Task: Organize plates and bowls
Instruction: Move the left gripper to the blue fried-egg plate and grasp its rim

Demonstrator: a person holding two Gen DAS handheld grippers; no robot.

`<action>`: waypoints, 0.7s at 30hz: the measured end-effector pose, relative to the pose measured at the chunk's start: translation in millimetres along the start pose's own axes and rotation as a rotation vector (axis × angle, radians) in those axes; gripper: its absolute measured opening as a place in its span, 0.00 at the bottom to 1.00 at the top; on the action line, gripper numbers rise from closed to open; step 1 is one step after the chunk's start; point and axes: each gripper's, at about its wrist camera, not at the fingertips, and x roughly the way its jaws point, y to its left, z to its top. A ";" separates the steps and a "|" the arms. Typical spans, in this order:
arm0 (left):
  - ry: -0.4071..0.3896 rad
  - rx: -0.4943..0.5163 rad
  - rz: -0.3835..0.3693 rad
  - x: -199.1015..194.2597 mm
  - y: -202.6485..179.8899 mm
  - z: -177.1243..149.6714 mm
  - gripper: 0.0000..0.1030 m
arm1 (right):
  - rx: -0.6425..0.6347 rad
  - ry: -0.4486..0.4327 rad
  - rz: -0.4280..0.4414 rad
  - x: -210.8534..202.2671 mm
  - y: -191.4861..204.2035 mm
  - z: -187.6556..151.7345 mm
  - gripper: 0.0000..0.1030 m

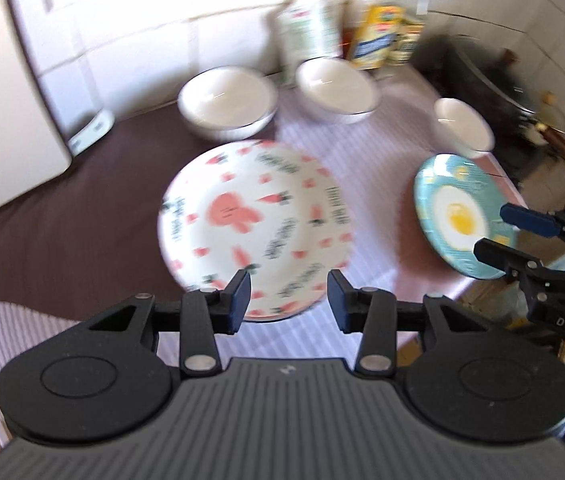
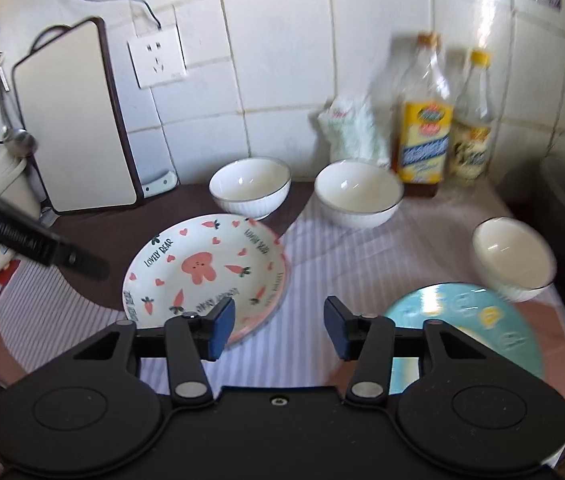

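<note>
A white plate with a pink rabbit and carrots [image 1: 254,224] [image 2: 206,272] lies mid-counter. A teal plate with a fried-egg picture [image 1: 462,216] [image 2: 478,324] lies at the right edge. Three white bowls stand behind: left [image 1: 226,102] [image 2: 250,186], middle [image 1: 336,88] [image 2: 358,192], and a smaller one at right [image 1: 464,124] [image 2: 512,256]. My left gripper [image 1: 288,300] is open and empty, just short of the rabbit plate's near rim. My right gripper [image 2: 278,328] is open and empty between the two plates; it also shows in the left wrist view [image 1: 510,236] by the teal plate.
A striped cloth [image 2: 322,280] covers part of the brown counter [image 1: 62,220]. Oil bottles [image 2: 426,120] and a white bag [image 2: 352,128] stand against the tiled wall. A cutting board [image 2: 70,120] leans at back left. A dark pot [image 1: 478,76] sits far right.
</note>
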 end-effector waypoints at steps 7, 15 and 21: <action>-0.047 0.079 -0.063 3.2 -63.8 -1.6 0.52 | -0.098 -0.178 -0.074 -62.7 -37.0 -36.0 0.65; -0.080 0.129 -0.170 44.9 -112.1 -5.6 0.67 | -0.044 -0.246 -0.140 -64.1 -100.4 -82.5 0.67; -0.123 0.141 -0.149 85.3 -127.3 -5.6 0.71 | 0.073 -0.288 -0.220 -42.2 -141.5 -116.1 0.70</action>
